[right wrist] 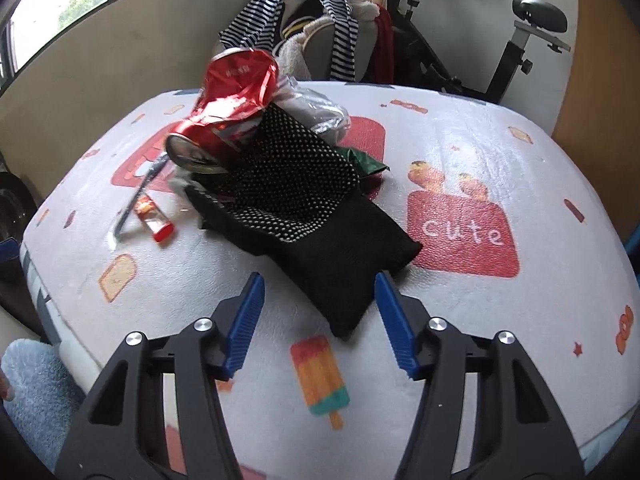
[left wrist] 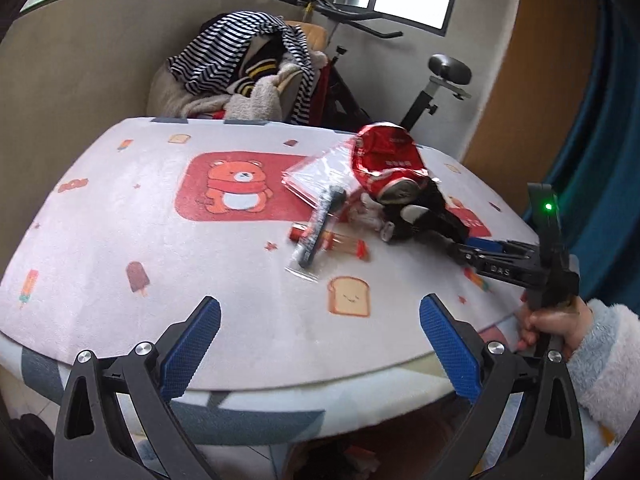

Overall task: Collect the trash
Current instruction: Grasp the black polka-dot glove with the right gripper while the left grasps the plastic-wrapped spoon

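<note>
Lying in a heap on the table point(right wrist: 500, 152), the trash is all piled near the far side of the soft cloth with the bear and toast pictures. A crushed red can point(right wrist: 224, 120) sits on top of a black glove point(right wrist: 304, 216) with white dots, and the can hides part of the glove's fingers. Behind them is some crinkly clear plastic point(right wrist: 316, 112), but it is hard to tell what it is. A bit of green wrapper point(right wrist: 368, 164) peeks out from under the glove. To the left lies a small red bottle point(right wrist: 154, 216) beside a thin pen point(right wrist: 140, 196) in a clear bag, both a little blurry. The right gripper point(right wrist: 320, 316) has its blue fingers point(right wrist: 246, 320) partly apart, with the cuff end of the glove reaching between the tips; the pads do not press on it. The left gripper point(left wrist: 320, 344) is wide apart and grasps nothing, hanging over the near edge of the table, well away from the heap. In the left view, a hand point(left wrist: 556, 328) in a fluffy blue sleeve point(left wrist: 608, 368) holds the other tool, cut off at the edge. Behind the table is a chair heaped with clothes point(left wrist: 240, 76), and an exercise bike point(left wrist: 436, 84) is half hidden behind it.
</note>
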`<state>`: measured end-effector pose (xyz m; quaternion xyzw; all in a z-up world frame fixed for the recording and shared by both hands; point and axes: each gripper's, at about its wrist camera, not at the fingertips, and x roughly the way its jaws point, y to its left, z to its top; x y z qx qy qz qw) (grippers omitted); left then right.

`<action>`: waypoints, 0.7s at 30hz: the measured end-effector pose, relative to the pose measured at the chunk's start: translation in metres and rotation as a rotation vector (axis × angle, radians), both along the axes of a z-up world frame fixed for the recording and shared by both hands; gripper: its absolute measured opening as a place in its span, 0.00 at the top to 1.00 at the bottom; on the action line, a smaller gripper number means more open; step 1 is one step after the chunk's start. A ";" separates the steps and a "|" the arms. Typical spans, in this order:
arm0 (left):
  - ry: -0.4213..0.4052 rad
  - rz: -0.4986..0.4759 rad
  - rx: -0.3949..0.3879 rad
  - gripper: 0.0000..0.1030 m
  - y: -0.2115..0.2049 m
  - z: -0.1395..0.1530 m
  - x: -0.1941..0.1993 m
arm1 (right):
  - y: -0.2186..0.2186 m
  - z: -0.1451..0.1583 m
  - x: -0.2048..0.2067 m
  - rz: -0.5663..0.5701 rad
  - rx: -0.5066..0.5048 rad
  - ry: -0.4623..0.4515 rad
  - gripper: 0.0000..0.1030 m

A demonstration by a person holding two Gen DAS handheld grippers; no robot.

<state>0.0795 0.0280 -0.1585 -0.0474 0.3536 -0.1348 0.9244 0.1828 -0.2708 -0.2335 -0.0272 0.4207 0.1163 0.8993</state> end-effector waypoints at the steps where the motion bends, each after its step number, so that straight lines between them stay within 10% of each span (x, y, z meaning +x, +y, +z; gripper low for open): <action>1: 0.006 0.006 0.001 0.06 0.001 -0.001 0.005 | 0.002 -0.001 0.000 -0.005 0.002 -0.002 0.53; 5: 0.027 0.006 -0.012 0.07 0.003 -0.008 0.022 | -0.009 -0.007 0.000 -0.052 0.050 -0.047 0.70; 8: 0.065 -0.013 0.009 0.42 -0.003 -0.016 0.042 | -0.029 -0.011 -0.001 -0.111 0.153 -0.057 0.89; 21: 0.196 -0.074 0.121 0.57 -0.038 -0.057 0.117 | -0.047 -0.015 -0.001 -0.130 0.222 -0.111 0.90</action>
